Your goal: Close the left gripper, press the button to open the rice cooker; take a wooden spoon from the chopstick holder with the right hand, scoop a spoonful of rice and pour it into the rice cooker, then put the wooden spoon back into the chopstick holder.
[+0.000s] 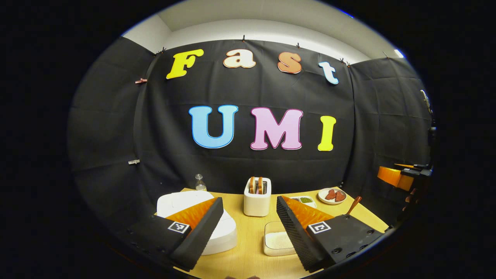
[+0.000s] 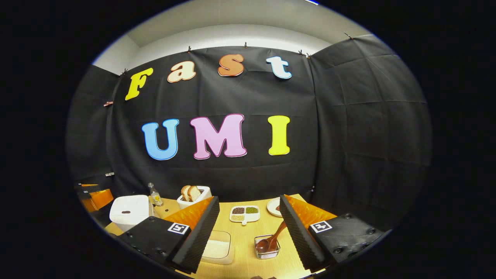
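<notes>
On the wooden table (image 1: 248,248), left gripper view:
- Left gripper (image 1: 248,217): held above the near edge of the table, jaws spread wide, nothing between them.
- Rice cooker (image 1: 182,203): white, lid down, seen at the table's left end, partly hidden behind the left finger.
- Toaster (image 1: 257,201): white, two slices of bread standing in it, placed right of the rice cooker, at the middle of the table's far side.
- Rice tray (image 1: 277,242): shallow pale container of white rice, set right of the rice cooker and nearer than the toaster.
- Wooden spoon (image 1: 354,205): only the handle tip is seen, well right of the rice cooker, above the right finger.
- Other gripper (image 1: 403,176): seen far right, off the table.

On the same table (image 2: 244,248), right gripper view:
- Right gripper (image 2: 250,219): jaws spread wide, nothing gripped.
- Rice cooker (image 2: 130,213): closed, at far left.
- Chopstick holder (image 2: 267,248): clear square container, well right of the rice cooker, between the two fingers.
- Wooden spoon (image 2: 271,238): bowl resting inside the holder, handle leaning up to the right, untouched by the fingers.
- Rice tray (image 2: 219,250): just left of the holder, toward the rice cooker.
- Bottle (image 2: 155,195): small, clear, just right of the rice cooker.
</notes>
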{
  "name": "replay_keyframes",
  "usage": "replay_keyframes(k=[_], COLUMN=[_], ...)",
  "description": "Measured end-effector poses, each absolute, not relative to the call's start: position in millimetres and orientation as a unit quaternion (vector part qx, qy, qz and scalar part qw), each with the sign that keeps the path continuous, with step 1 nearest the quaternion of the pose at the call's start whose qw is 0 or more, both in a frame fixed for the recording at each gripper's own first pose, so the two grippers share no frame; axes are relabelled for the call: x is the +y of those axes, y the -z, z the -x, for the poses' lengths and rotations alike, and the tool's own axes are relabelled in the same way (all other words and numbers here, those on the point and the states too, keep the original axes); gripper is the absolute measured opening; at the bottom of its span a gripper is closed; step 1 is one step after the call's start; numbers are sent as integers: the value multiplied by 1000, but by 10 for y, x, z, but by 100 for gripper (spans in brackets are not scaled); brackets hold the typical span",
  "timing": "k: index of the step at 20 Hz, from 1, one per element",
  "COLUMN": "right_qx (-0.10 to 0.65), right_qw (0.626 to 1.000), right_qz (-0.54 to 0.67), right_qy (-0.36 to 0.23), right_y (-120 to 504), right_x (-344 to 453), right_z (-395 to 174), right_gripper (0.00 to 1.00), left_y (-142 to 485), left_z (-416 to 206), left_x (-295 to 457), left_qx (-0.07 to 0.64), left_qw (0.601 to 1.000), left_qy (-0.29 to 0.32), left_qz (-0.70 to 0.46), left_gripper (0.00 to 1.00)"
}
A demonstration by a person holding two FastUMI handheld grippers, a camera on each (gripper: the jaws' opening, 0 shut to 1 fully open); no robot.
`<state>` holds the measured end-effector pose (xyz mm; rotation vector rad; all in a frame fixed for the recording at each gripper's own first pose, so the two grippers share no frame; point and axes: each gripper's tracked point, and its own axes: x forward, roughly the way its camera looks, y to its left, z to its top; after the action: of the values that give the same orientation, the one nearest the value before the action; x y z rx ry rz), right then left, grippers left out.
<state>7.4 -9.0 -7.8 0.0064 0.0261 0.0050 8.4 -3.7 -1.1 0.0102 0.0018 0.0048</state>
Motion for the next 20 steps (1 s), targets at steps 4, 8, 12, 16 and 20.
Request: replay_keyframes(k=[4,8,12,16,20], right_qx=[20,20,22,22,24], right_qw=[1000,1000,1000,1000,1000], right_qz=[-7,-6,-11,-6,-5], right_qy=[-3,5,12,13,12], right_y=[112,102,101,102,112], right_x=[-114,-196,-269,-316,-344], right_z=[-62,-104,-144,-205,-302], right_gripper=[97,97,97,97,97], left_y=[7,2,-15,41,40], left_z=[-73,-90,-136,-203,-245], left_x=[-82,-110,-42,15,174], left_qx=[0,2,8,28,46], left_qw=[1000,1000,1000,1000,998], left_qy=[2,5,-5,-5,-21], left_qz=[-7,-10,-12,12,28], left_gripper=[96,96,95,96,95])
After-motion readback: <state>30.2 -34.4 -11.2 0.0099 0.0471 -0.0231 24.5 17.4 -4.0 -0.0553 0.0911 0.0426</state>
